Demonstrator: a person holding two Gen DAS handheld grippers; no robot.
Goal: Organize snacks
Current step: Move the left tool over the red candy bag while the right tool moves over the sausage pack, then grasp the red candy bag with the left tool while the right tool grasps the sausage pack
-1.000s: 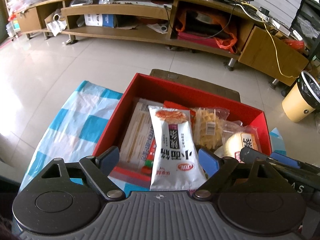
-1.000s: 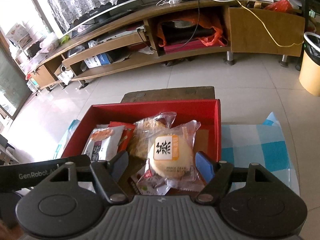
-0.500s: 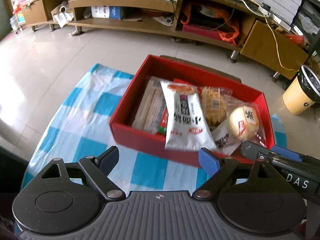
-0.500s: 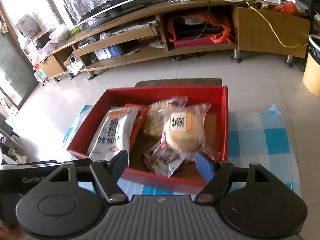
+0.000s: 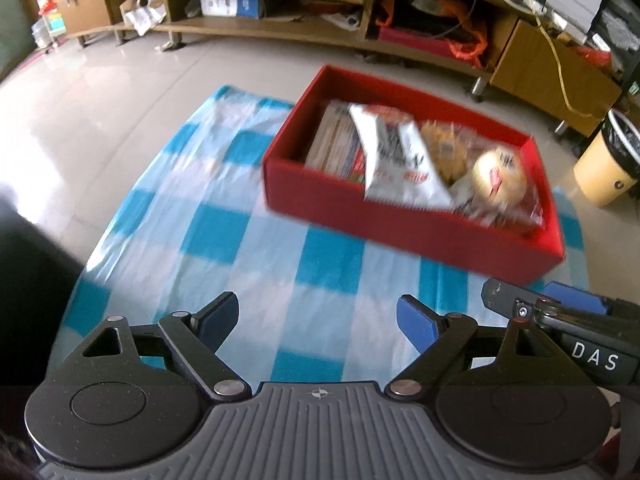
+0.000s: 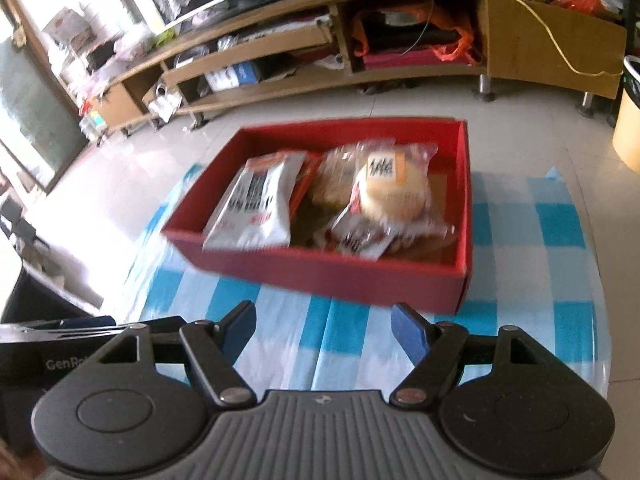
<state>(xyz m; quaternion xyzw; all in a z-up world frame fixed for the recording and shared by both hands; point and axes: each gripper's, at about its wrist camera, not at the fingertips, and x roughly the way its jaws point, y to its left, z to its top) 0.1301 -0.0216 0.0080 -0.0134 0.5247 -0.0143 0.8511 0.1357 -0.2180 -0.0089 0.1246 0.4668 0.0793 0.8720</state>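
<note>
A red box [image 5: 400, 228] [image 6: 320, 272] sits on a blue and white checked cloth [image 5: 240, 220] [image 6: 528, 248]. Several wrapped snacks fill it, among them a white packet [image 5: 400, 160] [image 6: 256, 204] and a round bun in clear wrap [image 5: 498, 176] [image 6: 394, 188]. My left gripper [image 5: 318, 318] hovers over the cloth, short of the box's near wall. Its jaws are closing, and nothing lies between them. My right gripper [image 6: 324, 326] stands open and empty in front of the box. Each wrist view catches the other gripper at its edge.
A long wooden TV stand [image 5: 280, 0] [image 6: 280, 52] with cluttered shelves runs along the far side of the tiled floor. A yellow bin [image 5: 604, 168] [image 6: 630, 120] stands to the right. A dark object borders the cloth's left edge.
Both grippers have drawn back from above the box, so the whole box and much more of the checked cloth now show in both views. The snacks lie as before.
</note>
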